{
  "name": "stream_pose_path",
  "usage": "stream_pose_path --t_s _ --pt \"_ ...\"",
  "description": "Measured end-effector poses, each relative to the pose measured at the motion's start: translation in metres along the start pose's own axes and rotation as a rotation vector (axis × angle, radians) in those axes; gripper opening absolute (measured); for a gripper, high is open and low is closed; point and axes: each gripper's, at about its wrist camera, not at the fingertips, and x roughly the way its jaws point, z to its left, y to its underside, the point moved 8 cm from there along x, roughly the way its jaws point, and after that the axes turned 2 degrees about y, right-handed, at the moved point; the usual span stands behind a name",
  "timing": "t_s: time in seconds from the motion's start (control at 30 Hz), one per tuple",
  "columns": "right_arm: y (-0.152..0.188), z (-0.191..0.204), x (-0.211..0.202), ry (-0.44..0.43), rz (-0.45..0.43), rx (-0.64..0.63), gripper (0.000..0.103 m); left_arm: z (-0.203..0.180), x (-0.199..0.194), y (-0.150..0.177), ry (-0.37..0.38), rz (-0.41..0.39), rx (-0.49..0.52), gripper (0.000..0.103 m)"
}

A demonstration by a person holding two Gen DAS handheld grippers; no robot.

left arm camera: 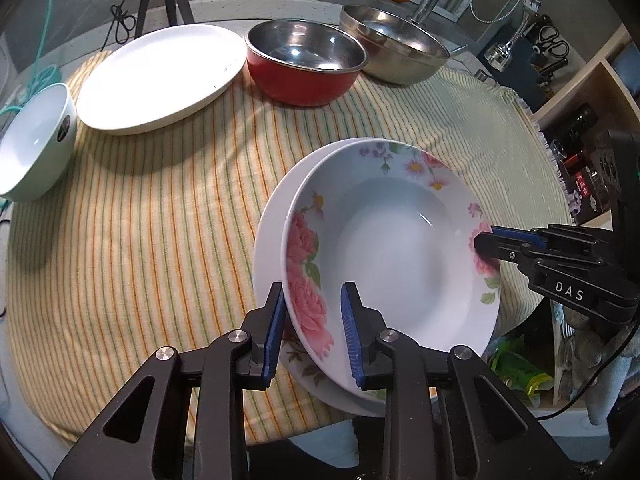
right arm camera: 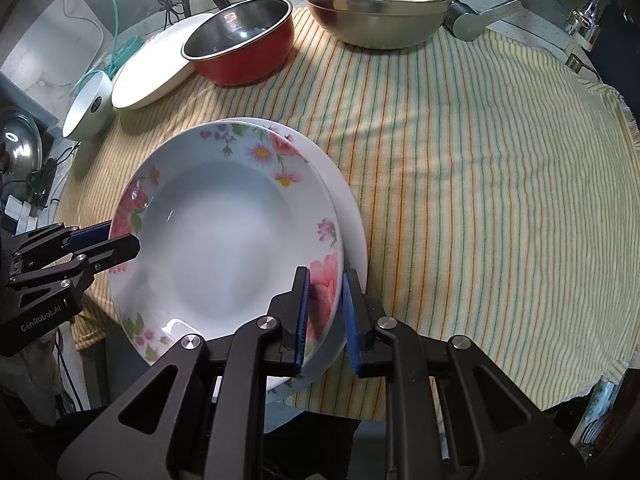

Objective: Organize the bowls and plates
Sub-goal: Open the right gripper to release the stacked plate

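The right tool (left arm camera: 486, 240) is showing "DAS" on its body; the left tool (right arm camera: 120, 240) is showing "GenRobot.AI".

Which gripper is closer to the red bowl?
Left, probably, though it's close. The left gripper is at the flowery plate's left rim; the right gripper is at its right rim. The red bowl sits far behind the plate, slightly toward the left side.
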Motion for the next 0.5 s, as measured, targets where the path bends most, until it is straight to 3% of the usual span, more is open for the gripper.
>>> stream_pose_path --t_s 0.37,0.5 --pt "-0.001 0.0 -0.002 -0.001 0.005 -0.003 0.022 0.003 -0.004 0.001 0.016 -0.005 -0.012 0.025" --pt "-0.008 -0.006 -0.011 -0.011 -0.011 0.006 0.029 0.01 -0.01 -0.002 0.029 -0.019 -0.047 0.025"
